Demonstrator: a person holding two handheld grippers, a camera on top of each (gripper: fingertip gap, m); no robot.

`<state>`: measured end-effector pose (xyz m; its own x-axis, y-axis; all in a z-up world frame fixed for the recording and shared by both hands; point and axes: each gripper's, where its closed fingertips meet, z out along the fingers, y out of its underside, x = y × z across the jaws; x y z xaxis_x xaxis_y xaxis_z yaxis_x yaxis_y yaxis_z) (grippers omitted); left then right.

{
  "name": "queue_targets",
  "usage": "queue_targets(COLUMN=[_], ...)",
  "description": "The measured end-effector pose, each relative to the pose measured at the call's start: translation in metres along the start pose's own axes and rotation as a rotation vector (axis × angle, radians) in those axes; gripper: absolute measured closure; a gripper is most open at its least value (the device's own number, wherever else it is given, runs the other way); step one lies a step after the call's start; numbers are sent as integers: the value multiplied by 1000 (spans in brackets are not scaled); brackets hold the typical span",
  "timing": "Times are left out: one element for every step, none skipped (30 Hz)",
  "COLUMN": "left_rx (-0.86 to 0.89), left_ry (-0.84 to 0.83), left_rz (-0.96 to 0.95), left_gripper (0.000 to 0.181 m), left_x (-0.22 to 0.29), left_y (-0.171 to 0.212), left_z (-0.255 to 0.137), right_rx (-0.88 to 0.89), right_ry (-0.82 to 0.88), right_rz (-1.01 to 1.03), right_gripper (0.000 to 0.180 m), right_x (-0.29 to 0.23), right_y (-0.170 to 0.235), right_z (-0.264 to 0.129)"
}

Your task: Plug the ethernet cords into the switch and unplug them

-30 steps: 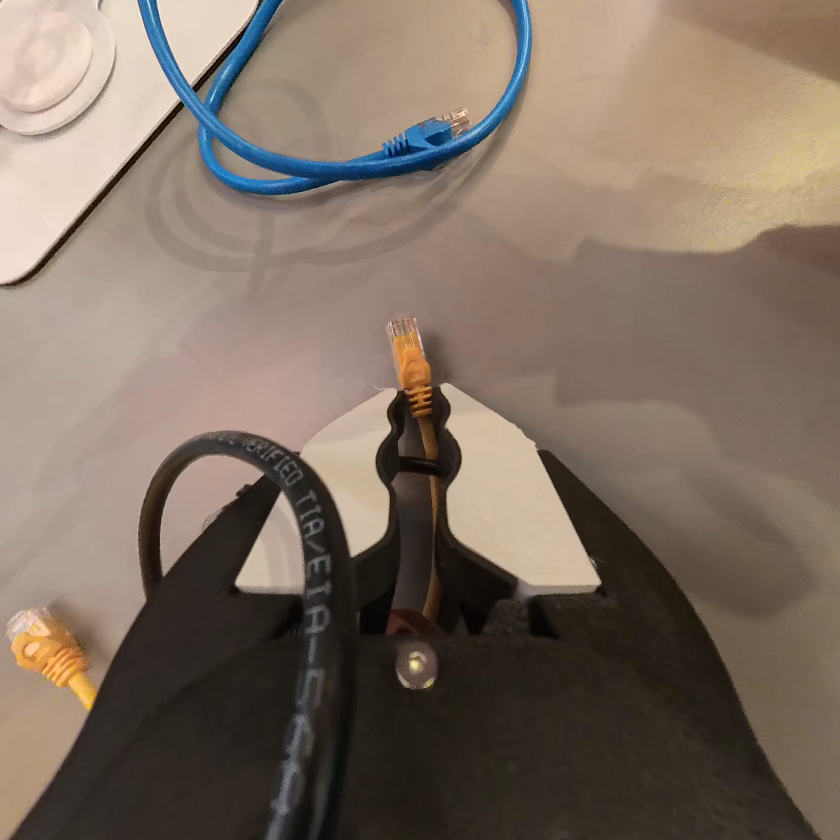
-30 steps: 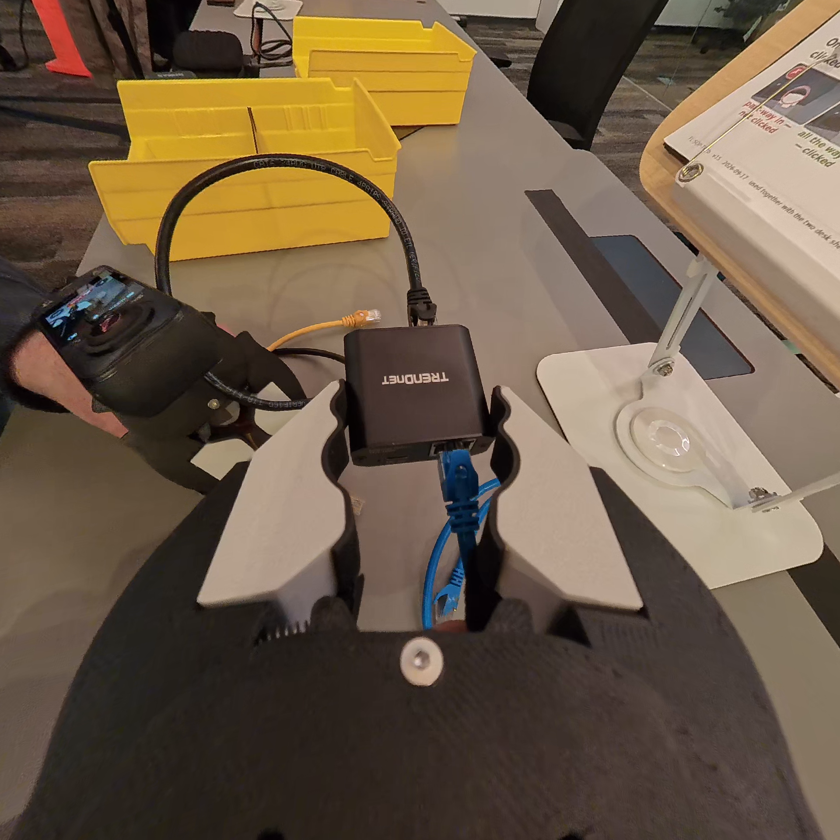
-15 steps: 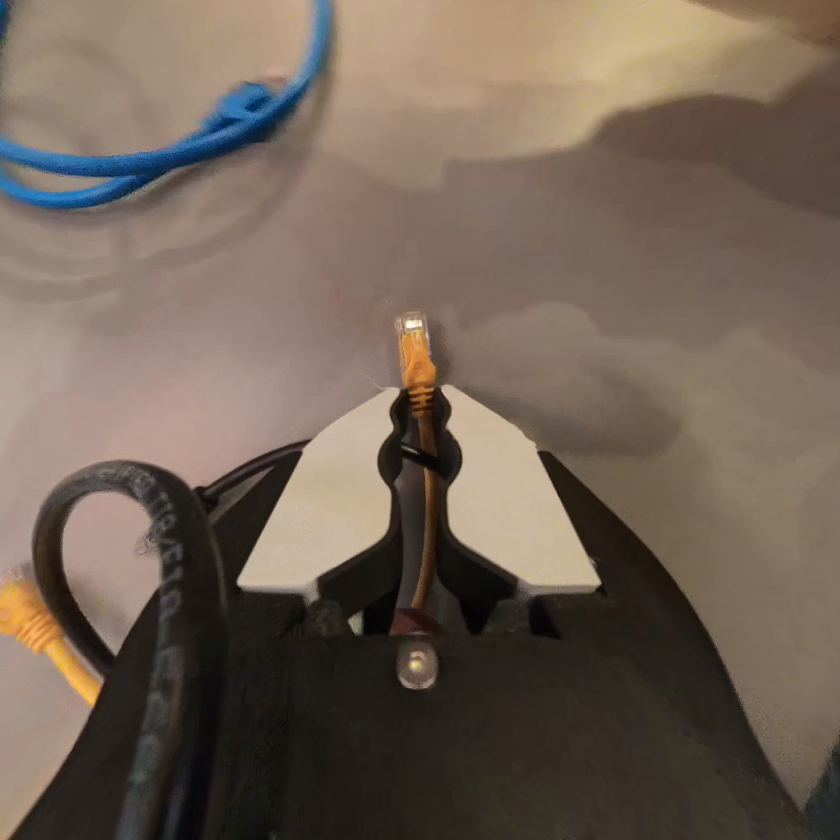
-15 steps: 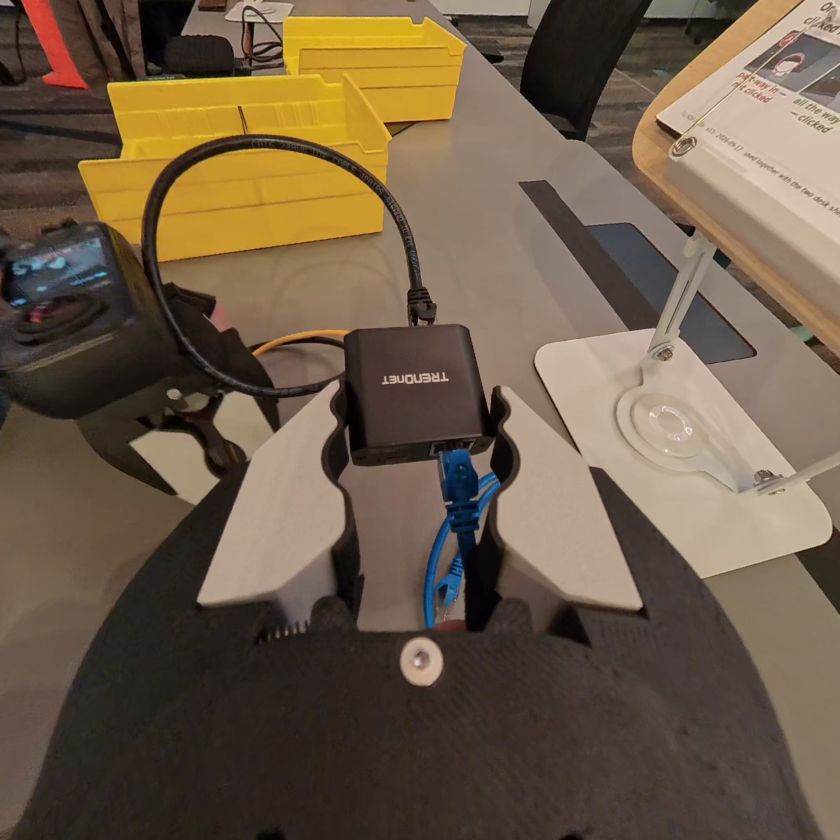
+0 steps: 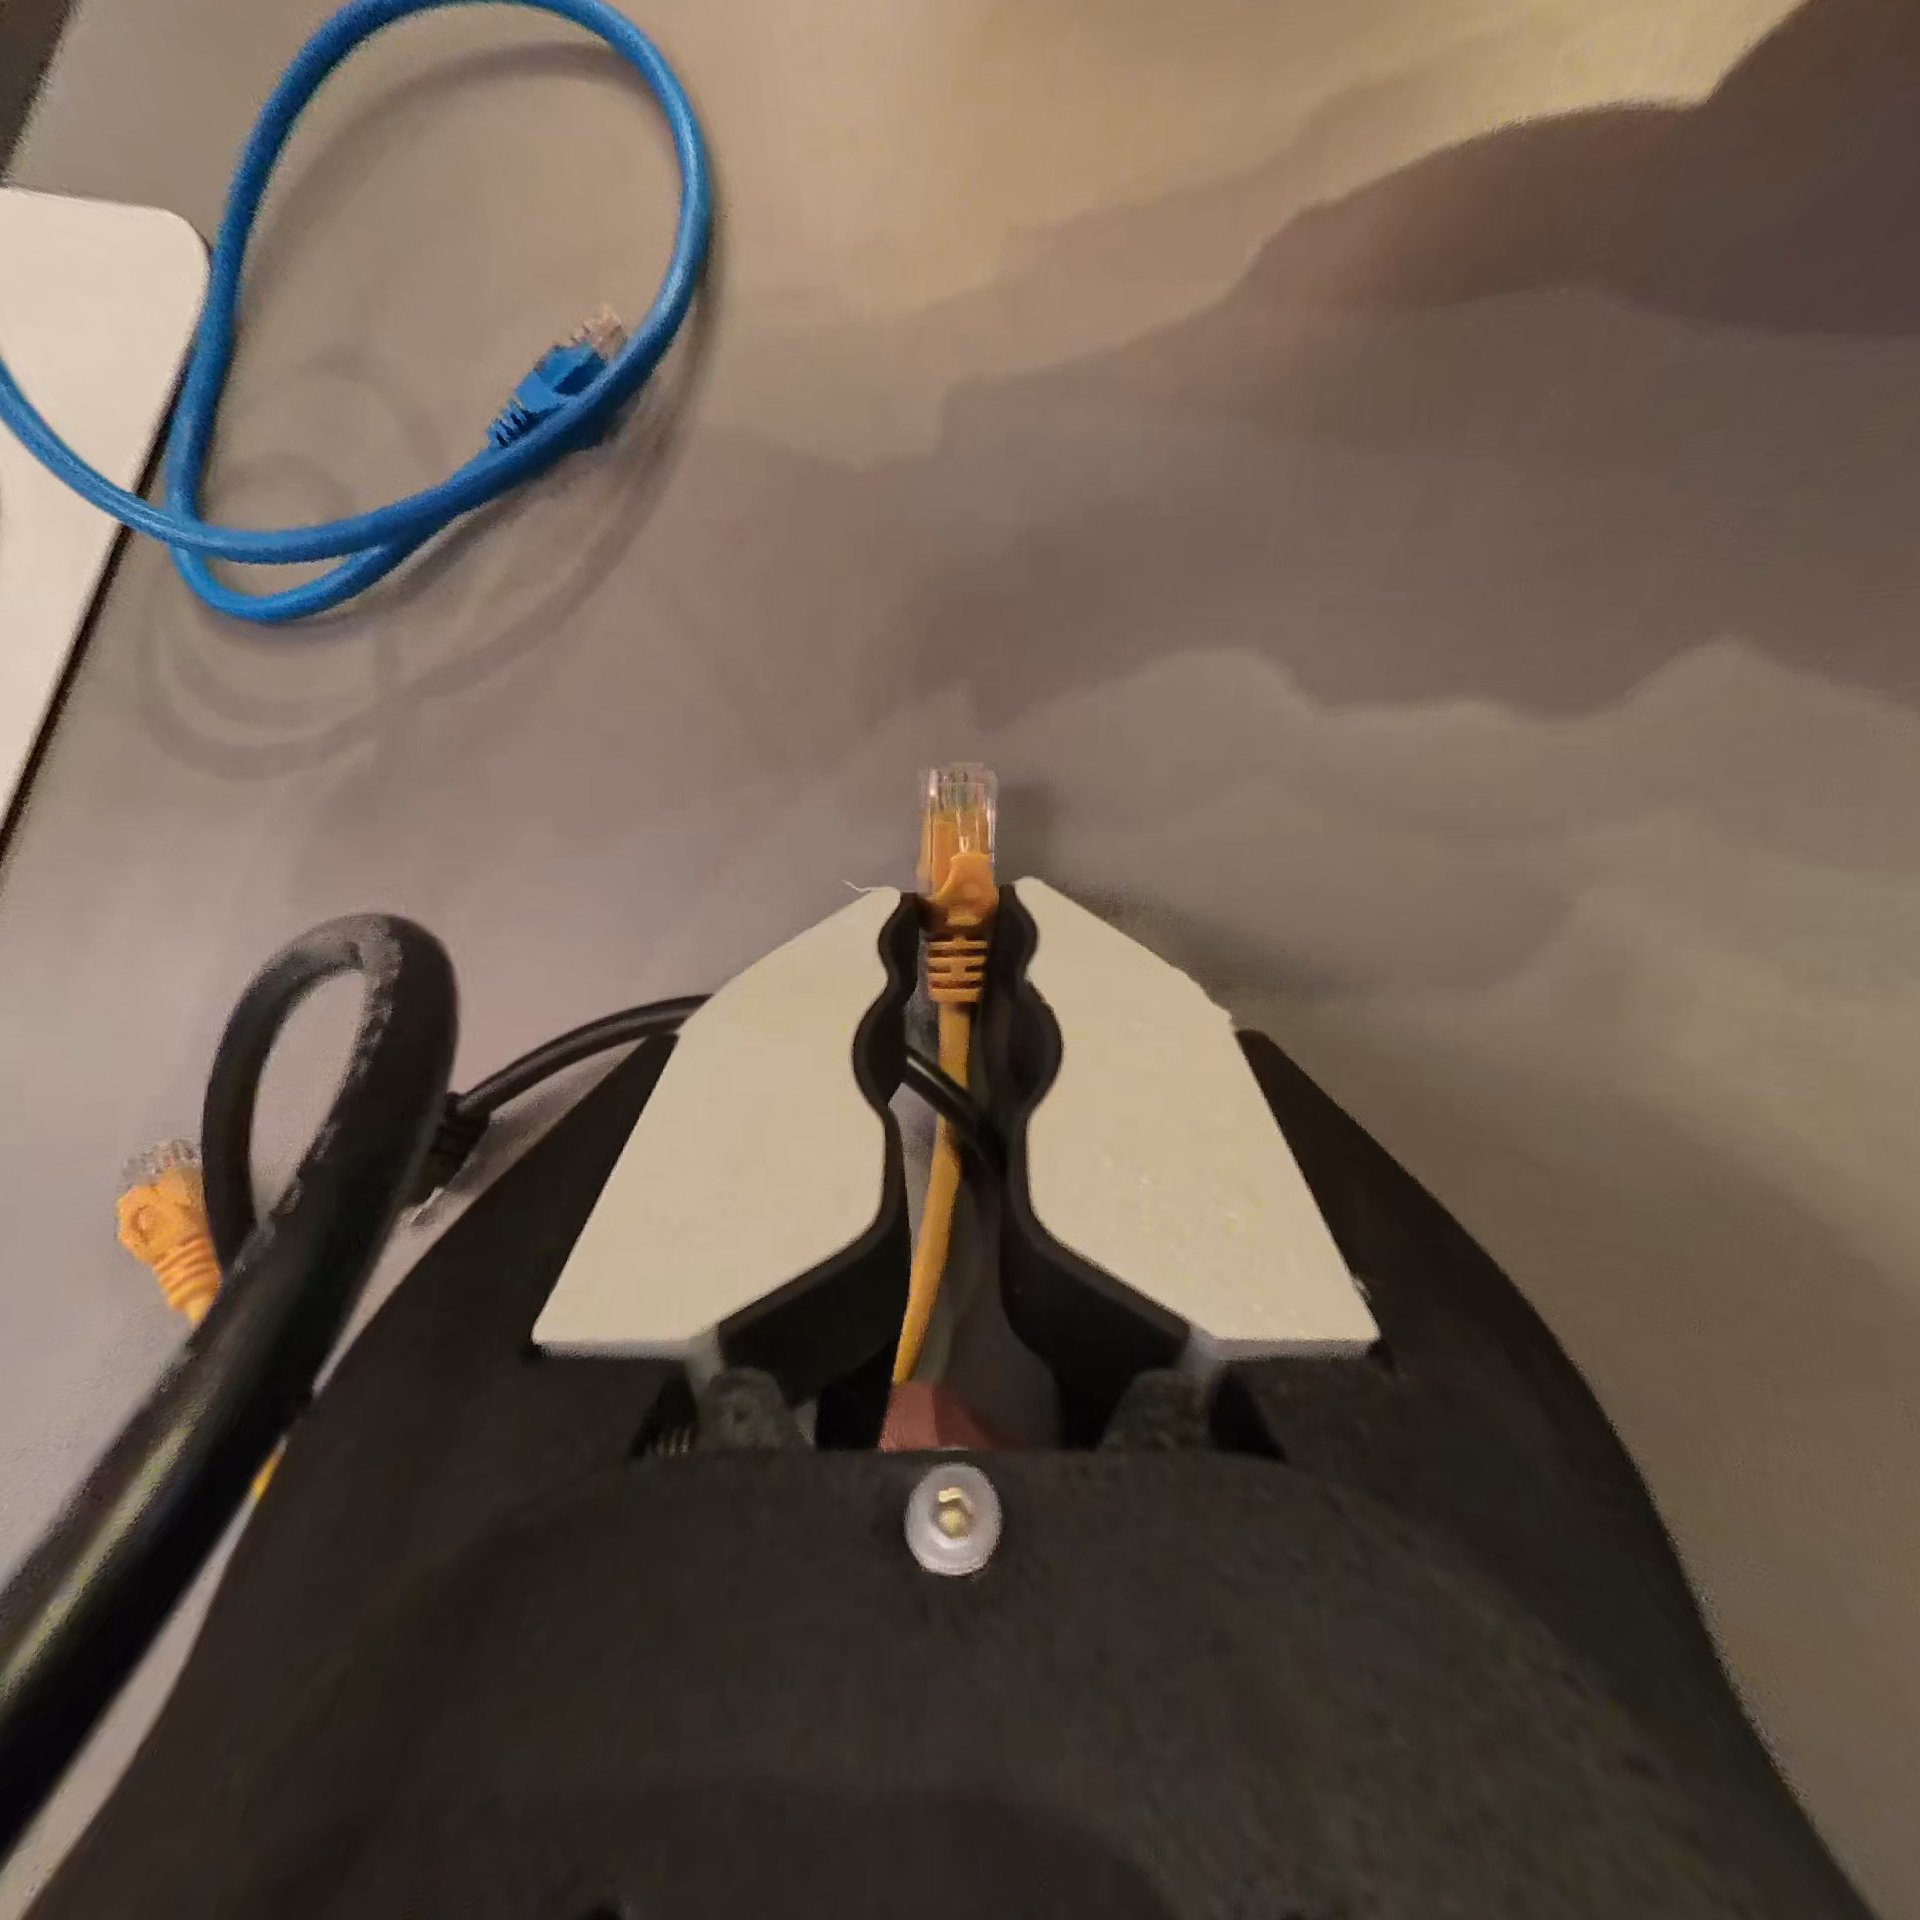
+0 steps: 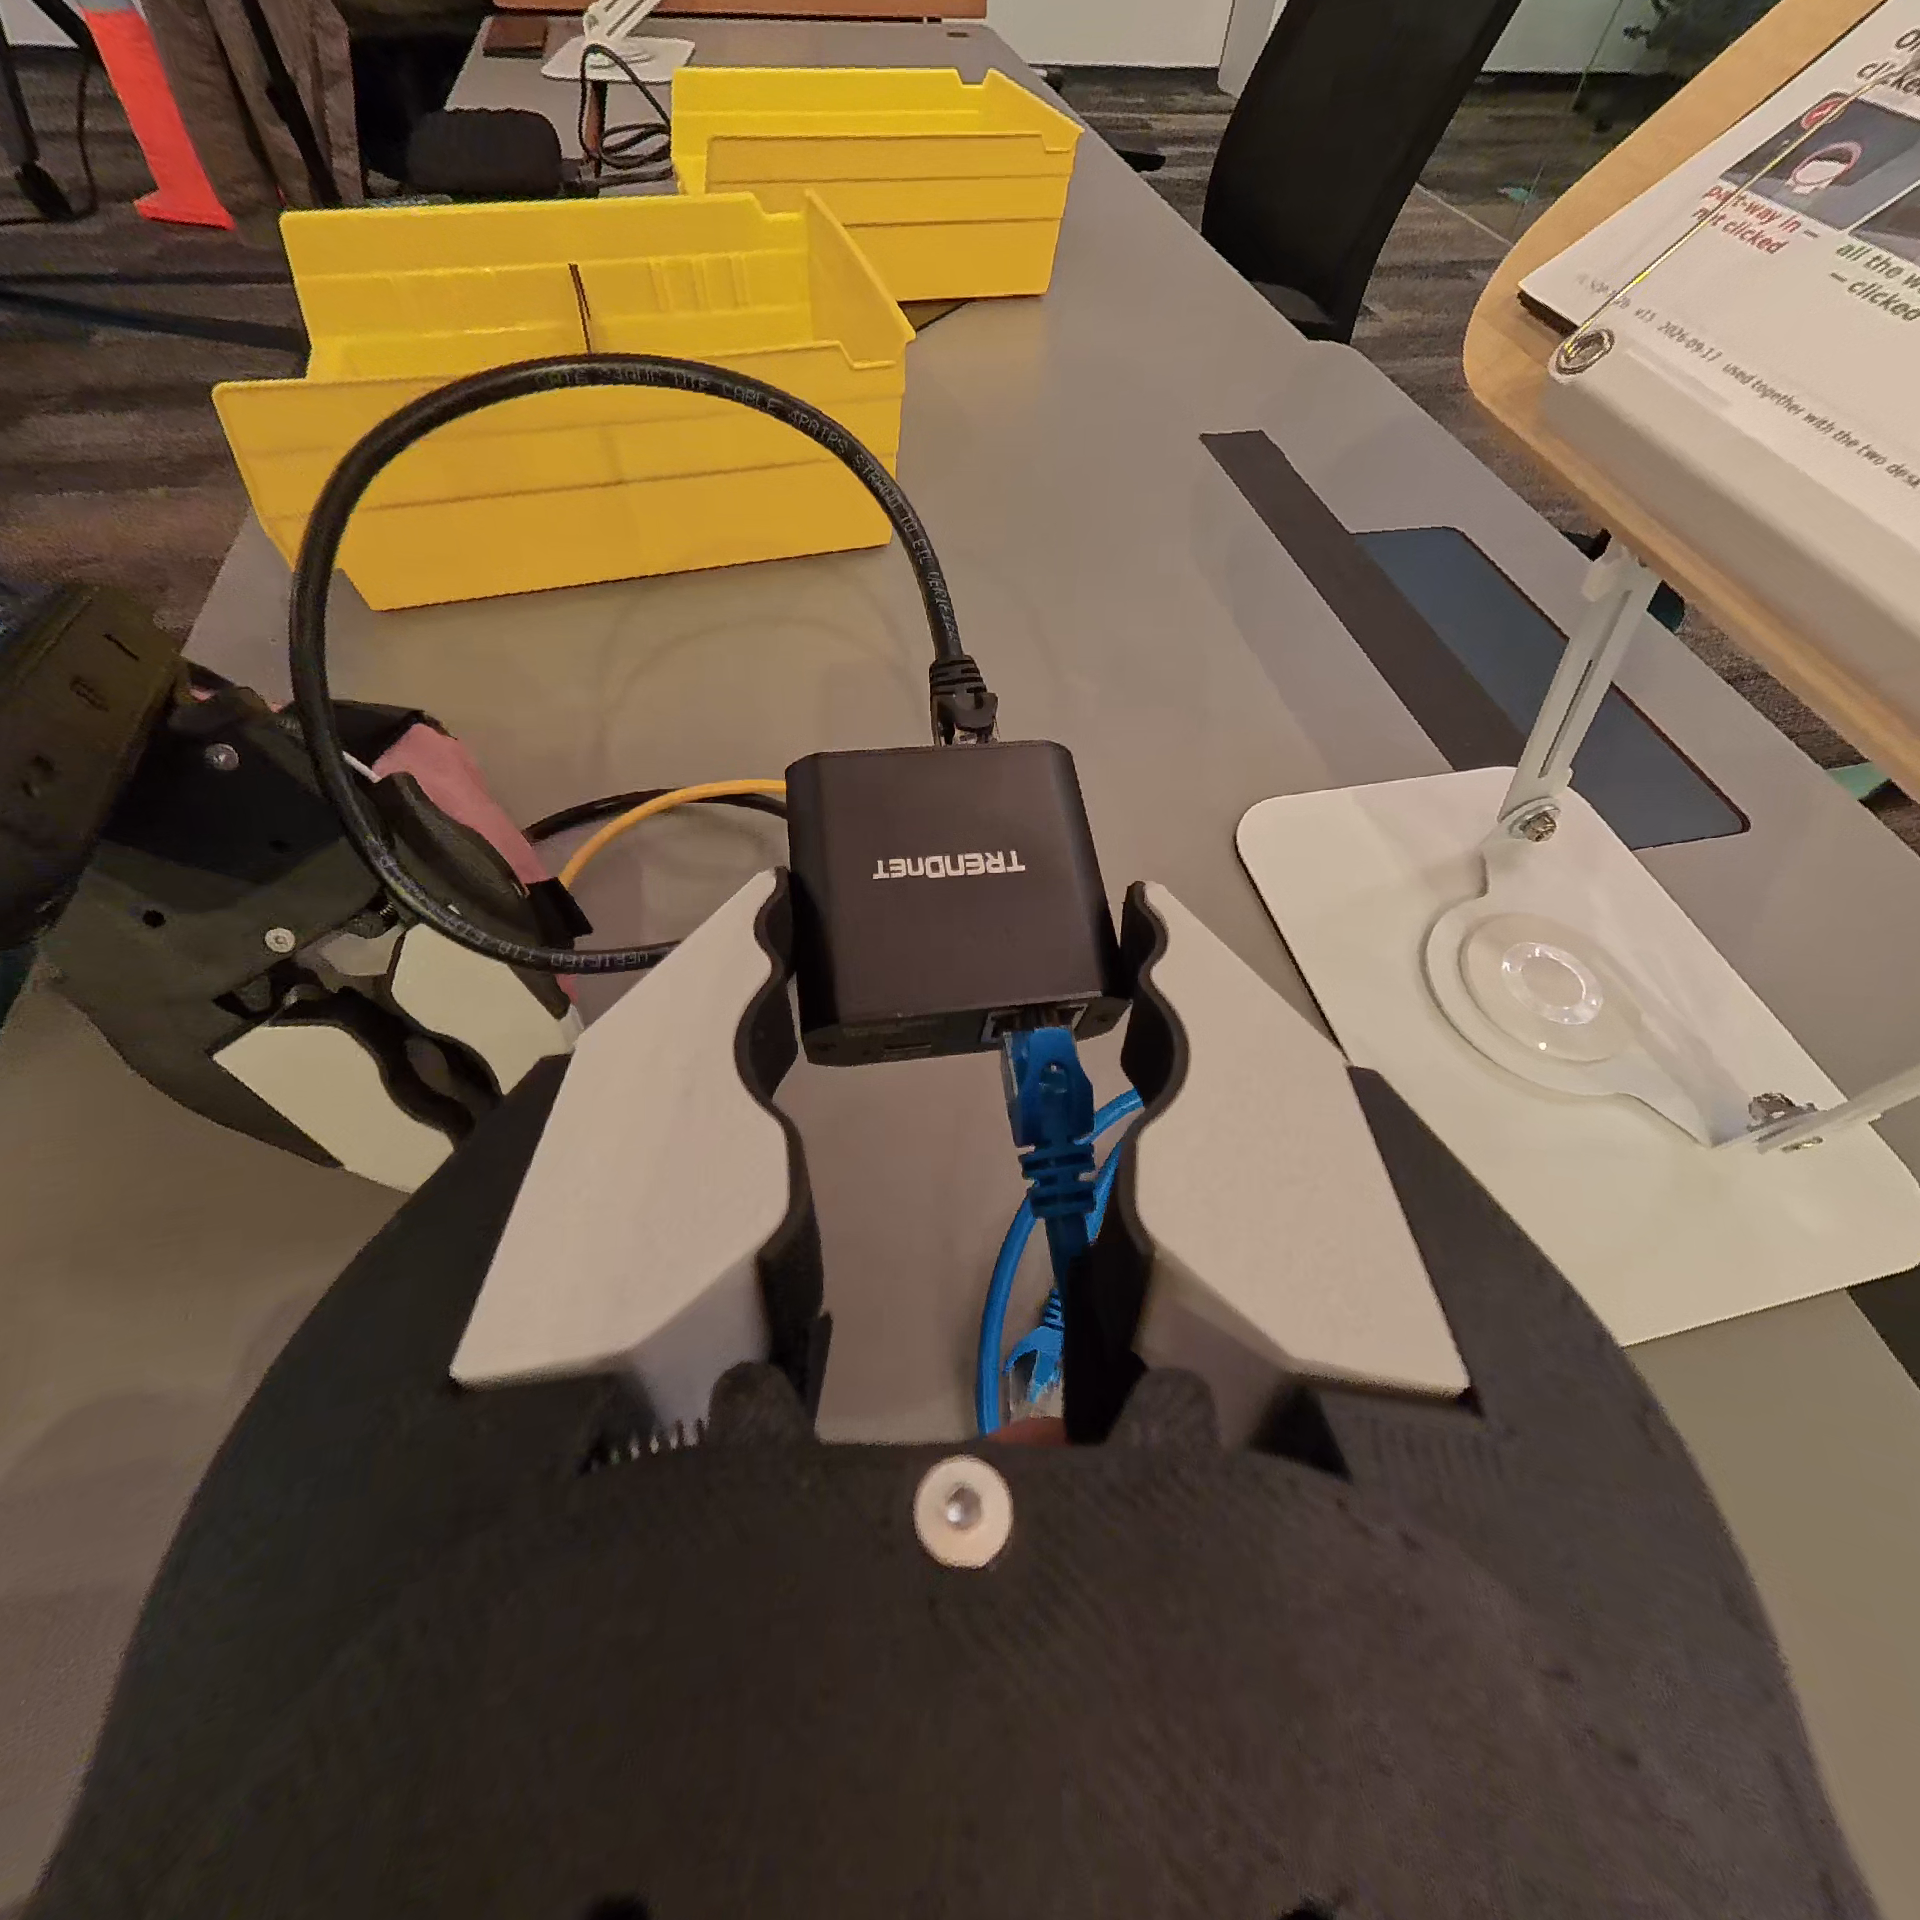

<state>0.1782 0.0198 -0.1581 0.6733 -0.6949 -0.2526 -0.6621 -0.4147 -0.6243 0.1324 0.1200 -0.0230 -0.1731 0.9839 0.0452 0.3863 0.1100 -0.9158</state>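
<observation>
Left claw had swung back toward the blue cord, clamped on the orange plug; right claw, spread, bracketed the switch. Advise aligning the plug squarely with a free port.

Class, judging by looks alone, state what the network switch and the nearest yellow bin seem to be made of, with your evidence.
Network switch: probably moulded plastic, satin black; rounded edges and a soft sheen. Nearest yellow bin: likely rigid injection-moulded plastic, semi-gloss; uniform colour, thin ribbed walls.
</observation>
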Motion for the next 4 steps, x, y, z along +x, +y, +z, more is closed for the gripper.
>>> queue_targets(left_rx=[4, 9, 13, 16], left_ry=[-7, -4, -5, -5], left_rz=[-3, 0, 8, 10], left_gripper=[166, 167, 167, 167], left_x=[0, 1, 1, 1], left_y=[-1, -2, -3, -3], left_z=[1, 2, 3, 3], right_rx=[-2, -2, -1, 2], right_ry=[0, 1, 2, 2], right_rz=[-2, -3, -2, 0], right_gripper=[118, 118, 118, 118], right_x=[0, 0, 0, 0], right_y=[0, 0, 0, 0], right_z=[0, 0, -1, -1])
